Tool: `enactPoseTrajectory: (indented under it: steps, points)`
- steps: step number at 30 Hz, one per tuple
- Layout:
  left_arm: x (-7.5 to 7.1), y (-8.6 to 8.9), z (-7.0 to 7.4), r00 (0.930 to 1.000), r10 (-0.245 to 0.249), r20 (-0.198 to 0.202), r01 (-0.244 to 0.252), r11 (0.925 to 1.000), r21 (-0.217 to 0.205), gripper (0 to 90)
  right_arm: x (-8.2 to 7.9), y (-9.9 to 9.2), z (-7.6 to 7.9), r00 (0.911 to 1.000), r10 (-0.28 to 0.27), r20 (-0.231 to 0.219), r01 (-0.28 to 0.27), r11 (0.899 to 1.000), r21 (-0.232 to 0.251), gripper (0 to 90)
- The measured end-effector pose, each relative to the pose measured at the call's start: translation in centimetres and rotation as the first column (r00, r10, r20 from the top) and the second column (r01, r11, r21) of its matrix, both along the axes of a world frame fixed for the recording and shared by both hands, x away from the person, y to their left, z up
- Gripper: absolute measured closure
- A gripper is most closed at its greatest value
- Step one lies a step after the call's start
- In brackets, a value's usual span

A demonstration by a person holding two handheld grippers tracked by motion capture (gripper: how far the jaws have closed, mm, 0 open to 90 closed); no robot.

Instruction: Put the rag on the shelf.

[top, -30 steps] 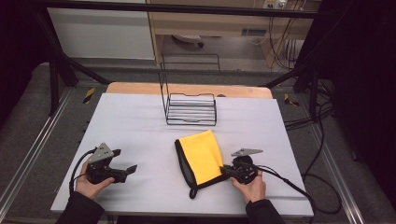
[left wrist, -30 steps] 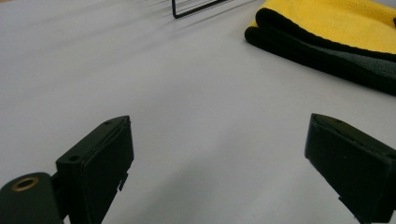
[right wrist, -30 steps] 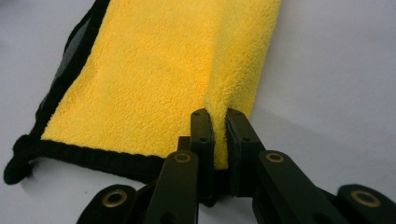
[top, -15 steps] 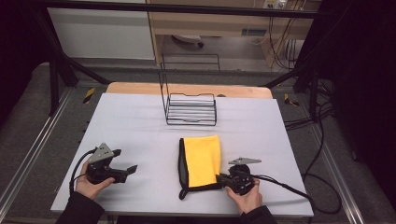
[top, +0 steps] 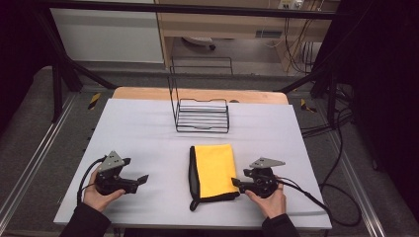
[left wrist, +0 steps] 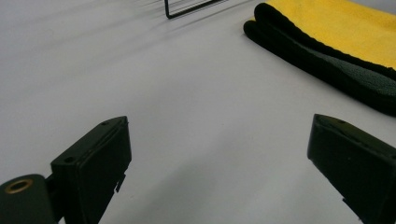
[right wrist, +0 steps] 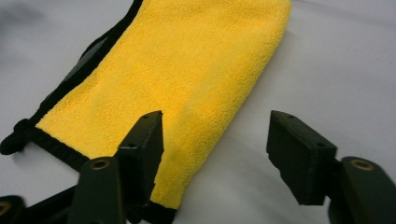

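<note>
The folded yellow microfiber cloth (top: 214, 170) lies at the counter's (top: 148, 128) six o'clock, soft, light and limp, best pinched at a hemmed corner; the right gripper (top: 237, 183), jaws just opening, holds nothing, the left gripper (top: 143, 179) gapes wide.

Left tool (top: 141, 180) rests low in the left hand (top: 99, 195), jaws spread wide, nothing between them. Right tool (top: 236, 183), gripped by the right hand (top: 269, 197), has just been opening its jaws, pads pressing nothing.
</note>
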State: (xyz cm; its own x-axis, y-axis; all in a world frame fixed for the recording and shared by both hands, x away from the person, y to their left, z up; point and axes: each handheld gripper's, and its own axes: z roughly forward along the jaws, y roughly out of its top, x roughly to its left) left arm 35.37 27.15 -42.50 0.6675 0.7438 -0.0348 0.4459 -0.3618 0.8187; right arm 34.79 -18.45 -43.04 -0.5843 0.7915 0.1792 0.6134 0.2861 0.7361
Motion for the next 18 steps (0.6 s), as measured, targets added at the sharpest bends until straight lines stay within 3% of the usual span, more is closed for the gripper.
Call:
enactPoseTrajectory:
  steps: [5,6,10,12,18]
  points:
    - [0.1,-0.7,0.0,1.0000,-0.005,-0.007,0.005,1.0000,0.008,6.0,0.7,-1.0,-0.2,0.9996,0.013,-0.024,-0.012,1.000,0.024,27.9]
    - [0.1,-0.8,0.0,1.0000,-0.005,-0.008,0.005,1.0000,0.009,6.0,0.8,-1.5,-0.4,0.9998,0.017,-0.013,-0.016,0.999,0.030,21.6]
    - [0.2,-1.6,0.2,0.9998,-0.016,-0.010,0.016,0.9997,0.017,5.5,1.2,-2.1,-0.3,0.9996,0.018,0.021,-0.019,0.999,0.030,12.3]
    - [0.3,-2.0,0.2,0.9997,-0.018,-0.017,0.018,0.9998,0.012,5.5,1.3,-2.3,-0.3,0.9995,0.021,0.025,-0.022,0.998,0.051,9.5]
    - [0.9,-3.5,0.7,0.9993,-0.025,-0.027,0.025,0.9994,0.025,5.5,1.8,-2.6,-0.1,0.9982,0.035,0.048,-0.037,0.998,0.043,4.4]
